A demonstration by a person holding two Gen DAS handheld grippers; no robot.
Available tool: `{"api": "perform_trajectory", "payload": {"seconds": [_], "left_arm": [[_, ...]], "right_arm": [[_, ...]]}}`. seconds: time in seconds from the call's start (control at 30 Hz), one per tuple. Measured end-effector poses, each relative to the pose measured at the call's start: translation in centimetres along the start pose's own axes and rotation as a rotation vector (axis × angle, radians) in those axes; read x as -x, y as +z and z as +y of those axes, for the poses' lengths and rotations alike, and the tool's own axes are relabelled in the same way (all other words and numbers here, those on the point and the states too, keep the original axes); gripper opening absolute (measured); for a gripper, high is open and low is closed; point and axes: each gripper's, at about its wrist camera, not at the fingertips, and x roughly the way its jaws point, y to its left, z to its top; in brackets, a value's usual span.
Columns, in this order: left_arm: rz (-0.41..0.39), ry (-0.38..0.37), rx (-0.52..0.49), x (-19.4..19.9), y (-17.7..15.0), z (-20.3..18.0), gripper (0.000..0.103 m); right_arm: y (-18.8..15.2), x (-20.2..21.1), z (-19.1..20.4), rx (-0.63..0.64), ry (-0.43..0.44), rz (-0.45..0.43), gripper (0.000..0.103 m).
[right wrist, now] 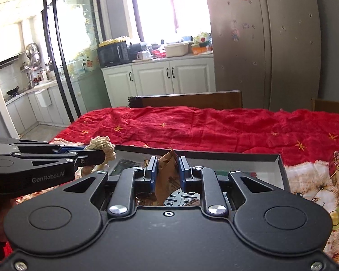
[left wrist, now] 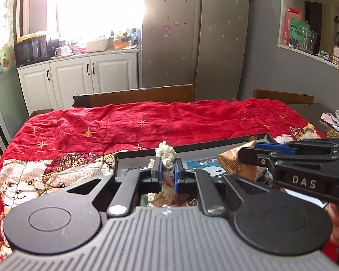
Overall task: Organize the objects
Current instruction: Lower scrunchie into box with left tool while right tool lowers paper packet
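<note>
Both grippers are loaded over the dark shallow box (right wrist: 280,164) on the red bear-print quilt (left wrist: 147,122): the left gripper (left wrist: 168,171) has its fingers pinched narrow on a cream knotted rope toy (left wrist: 166,152), and the right gripper (right wrist: 167,171) is clamped on a brown snack packet (right wrist: 167,169). The packet stands upright between the pads with the box floor directly below, so I judge a short drop would land it. The toy hangs at the box's left end.
</note>
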Motion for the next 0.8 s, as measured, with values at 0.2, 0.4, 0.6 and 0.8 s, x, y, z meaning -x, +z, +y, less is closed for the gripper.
{"api": "perform_trajectory", "payload": {"seconds": [0.2,0.4,0.6,0.8], "left_arm": [[0.013,-0.005,0.020,-1.8,-0.1,0.6,0.012],[0.024,0.003,0.024,-3.4,-0.2,0.8,0.012],[0.035,0.005,0.023,-4.8,-0.7,0.9,0.012],[0.052,0.004,0.010,-5.7,-1.0,0.9,0.012]], "right_arm": [[-0.4,-2.5,-0.6,-0.039,-0.015,0.020,0.019],[-0.7,-4.3,-1.1,-0.067,-0.023,0.027,0.019],[-1.2,-5.6,-1.2,-0.078,-0.028,0.045,0.019],[-1.7,-6.7,-1.0,-0.067,-0.031,0.057,0.019]]}}
